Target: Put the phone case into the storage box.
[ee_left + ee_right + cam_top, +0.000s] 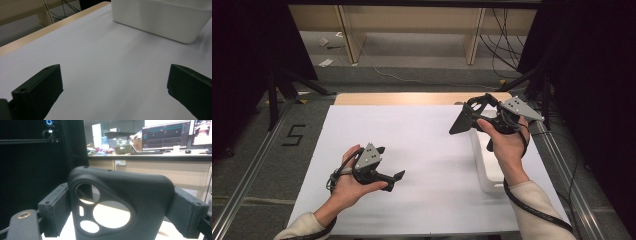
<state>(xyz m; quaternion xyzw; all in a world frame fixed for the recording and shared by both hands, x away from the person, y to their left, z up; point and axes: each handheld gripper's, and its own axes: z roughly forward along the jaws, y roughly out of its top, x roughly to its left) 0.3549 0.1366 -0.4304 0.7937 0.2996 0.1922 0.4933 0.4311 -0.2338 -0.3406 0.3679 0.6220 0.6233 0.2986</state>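
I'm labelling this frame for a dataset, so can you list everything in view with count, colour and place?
phone case: 1, black, with camera cut-outs, clamped between the right jaws, held above the table
bin: 1, white, at the table's right side
table sheet: 1, white, covering the tabletop
tabletop edge: 1, light wood, along the far side
monitors: 2, lit, on a far desk
left hand-held gripper: 1, black, low over the sheet, jaws apart
right hand-held gripper: 1, black, raised over the bin

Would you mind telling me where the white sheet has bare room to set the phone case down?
The widest bare patch lies between the left gripper and the white bin. The right edge is crowded by the bin, under the right gripper holding the phone case.
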